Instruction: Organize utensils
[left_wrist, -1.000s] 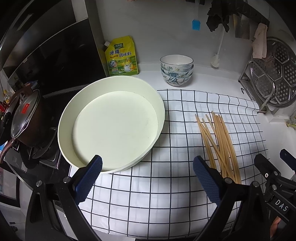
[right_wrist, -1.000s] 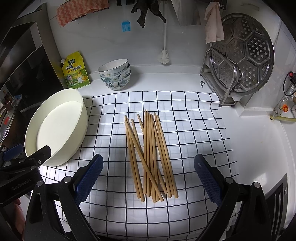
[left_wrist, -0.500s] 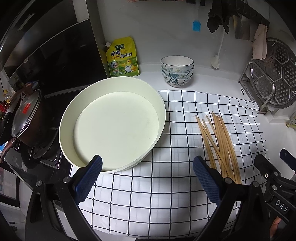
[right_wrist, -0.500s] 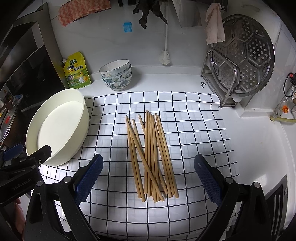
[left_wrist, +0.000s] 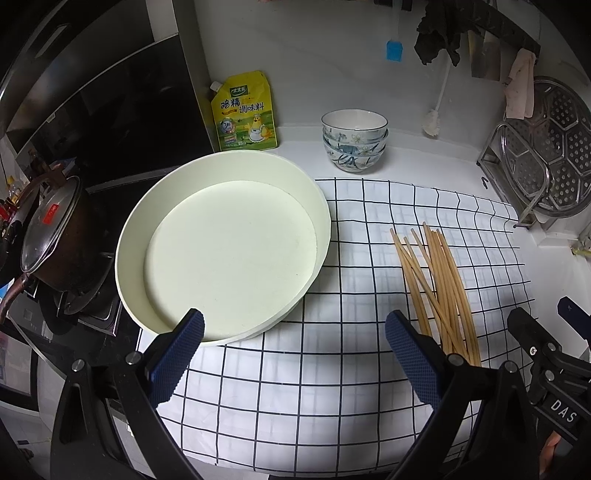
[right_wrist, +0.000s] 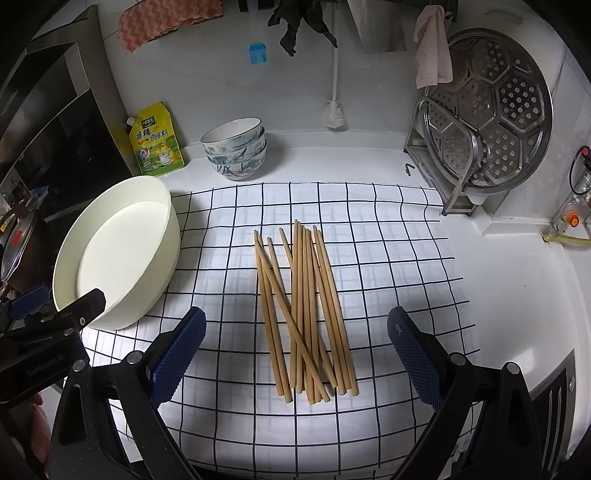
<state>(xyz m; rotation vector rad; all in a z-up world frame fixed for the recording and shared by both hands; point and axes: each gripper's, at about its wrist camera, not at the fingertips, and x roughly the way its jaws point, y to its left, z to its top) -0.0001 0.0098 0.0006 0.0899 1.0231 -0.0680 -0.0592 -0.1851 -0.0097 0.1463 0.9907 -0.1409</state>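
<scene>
Basically both idle: left hand-held gripper (left_wrist: 293, 354) has its jaws spread wide, nothing between them, hovering over the checked cloth (left_wrist: 332, 387) with its left blue pad (left_wrist: 177, 356) over the near rim of the cream round tray (left_wrist: 221, 254). Right hand-held gripper (right_wrist: 295, 354) is likewise wide open and holds nothing, above the near ends of the chopsticks (right_wrist: 306, 310). Chopsticks lie loose in a rough bundle on the cloth, mostly parallel and pointing away, one or two crossing diagonally, well apart from the tray. Tray is empty, sits at the cloth's left edge on the white table (right_wrist: 517, 295), partly on the cloth. Behind: stacked patterned bowls (right_wrist: 236, 149), yellow seasoning pouch (right_wrist: 157, 142) leaning on the wall, steamer rack (right_wrist: 491, 122) upright at right. Lidded pot (left_wrist: 55, 243) on the stove at far left. In the left wrist view the chopsticks (left_wrist: 437, 288) are right of its right pad
</scene>
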